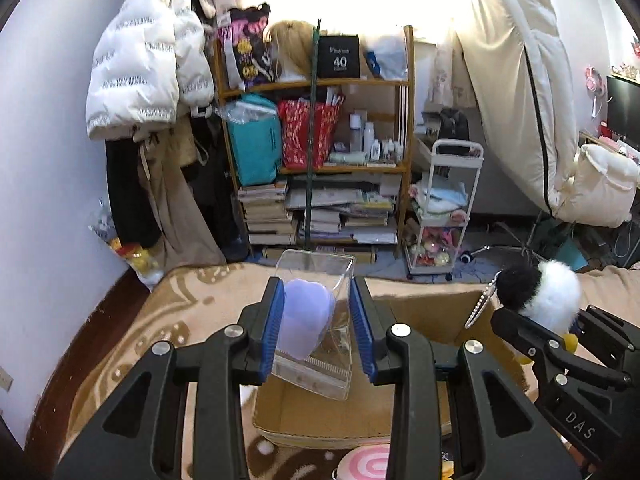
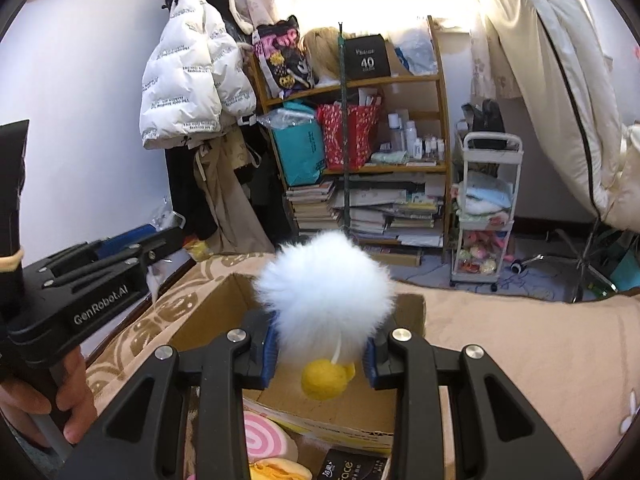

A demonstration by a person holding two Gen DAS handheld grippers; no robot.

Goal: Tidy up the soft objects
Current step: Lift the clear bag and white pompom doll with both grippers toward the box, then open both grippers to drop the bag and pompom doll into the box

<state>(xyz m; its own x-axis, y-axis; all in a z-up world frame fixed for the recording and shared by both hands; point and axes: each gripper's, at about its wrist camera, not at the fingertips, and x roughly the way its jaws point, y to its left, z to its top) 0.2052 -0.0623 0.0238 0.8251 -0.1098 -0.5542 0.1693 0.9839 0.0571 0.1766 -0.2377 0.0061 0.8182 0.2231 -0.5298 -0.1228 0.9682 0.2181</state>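
Note:
My left gripper is shut on a clear plastic pouch that holds a soft lilac object, and holds it above an open cardboard box. My right gripper is shut on a fluffy white pompom toy with a yellow ball hanging under it, over the same box. In the left wrist view the toy shows a black part and a bead chain, at the right above the box.
The box sits on a beige patterned blanket. A pink swirl cushion lies in front of it. Behind stand a full bookshelf, a white trolley and hanging coats. The left gripper body is at the left.

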